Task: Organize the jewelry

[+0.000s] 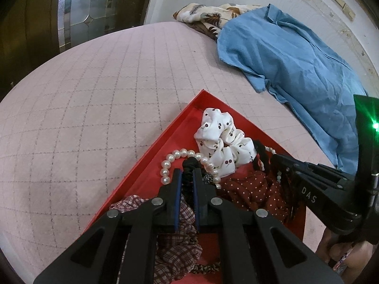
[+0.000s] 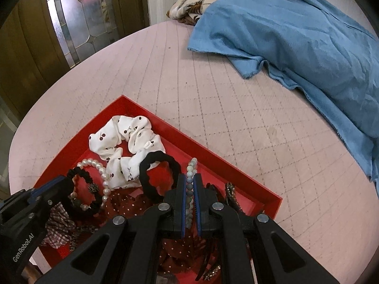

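A red tray (image 1: 151, 149) (image 2: 213, 158) on the pink quilted surface holds hair ties and jewelry. My left gripper (image 1: 187, 175) is shut on a black ruffled scrunchie (image 1: 189, 165), also seen in the right wrist view (image 2: 78, 174). My right gripper (image 2: 189, 179) is shut on a pale blue bead bracelet (image 2: 191, 168). In the tray lie a white cherry-print scrunchie (image 1: 220, 139) (image 2: 125, 137), a pearl bracelet (image 1: 170, 163) (image 2: 101, 172), a plain black hair tie (image 2: 158, 172), a dark red dotted scrunchie (image 1: 251, 189) and a checked scrunchie (image 1: 180, 243).
A blue cloth (image 1: 291, 64) (image 2: 296, 35) lies across the far right of the surface, with a leaf-print cloth (image 1: 208, 16) (image 2: 189, 7) behind it. A wooden door with glass panes (image 2: 78, 19) stands at the far left. Dark hair clips (image 2: 232, 198) lie at the tray's right.
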`<state>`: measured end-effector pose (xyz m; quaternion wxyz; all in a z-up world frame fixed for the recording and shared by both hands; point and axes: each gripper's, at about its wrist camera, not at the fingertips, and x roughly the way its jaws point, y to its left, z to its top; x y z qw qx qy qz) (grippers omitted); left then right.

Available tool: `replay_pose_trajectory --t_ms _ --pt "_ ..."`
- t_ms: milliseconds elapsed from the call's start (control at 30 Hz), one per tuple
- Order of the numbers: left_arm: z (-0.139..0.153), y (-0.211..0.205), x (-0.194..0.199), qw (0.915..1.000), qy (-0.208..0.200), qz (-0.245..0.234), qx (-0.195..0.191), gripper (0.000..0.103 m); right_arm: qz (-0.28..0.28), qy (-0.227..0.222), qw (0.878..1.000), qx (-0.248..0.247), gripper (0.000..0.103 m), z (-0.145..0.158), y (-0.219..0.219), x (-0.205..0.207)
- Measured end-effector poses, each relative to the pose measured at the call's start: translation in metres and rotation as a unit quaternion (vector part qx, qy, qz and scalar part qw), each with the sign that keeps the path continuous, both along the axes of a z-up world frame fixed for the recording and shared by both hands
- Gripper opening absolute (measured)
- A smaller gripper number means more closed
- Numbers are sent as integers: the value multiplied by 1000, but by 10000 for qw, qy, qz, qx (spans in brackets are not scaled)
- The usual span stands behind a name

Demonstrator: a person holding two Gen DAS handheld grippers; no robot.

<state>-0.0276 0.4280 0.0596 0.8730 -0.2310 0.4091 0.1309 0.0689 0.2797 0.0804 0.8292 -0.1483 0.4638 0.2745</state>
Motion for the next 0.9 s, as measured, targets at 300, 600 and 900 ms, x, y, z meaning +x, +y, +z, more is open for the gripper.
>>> replay_pose_trajectory --t_ms 300,600,900 --pt "3 2 -3 9999 -69 127 19 42 -14 53 9999 92 7 -1 -2 0" --pt "10 5 -9 9995 -215 210 -31 60 -50 -52 9992 406 38 18 -7 -8" --pt "20 1 -15 9990 -388 202 33 73 -97 -242 9980 583 39 42 -22 -23"
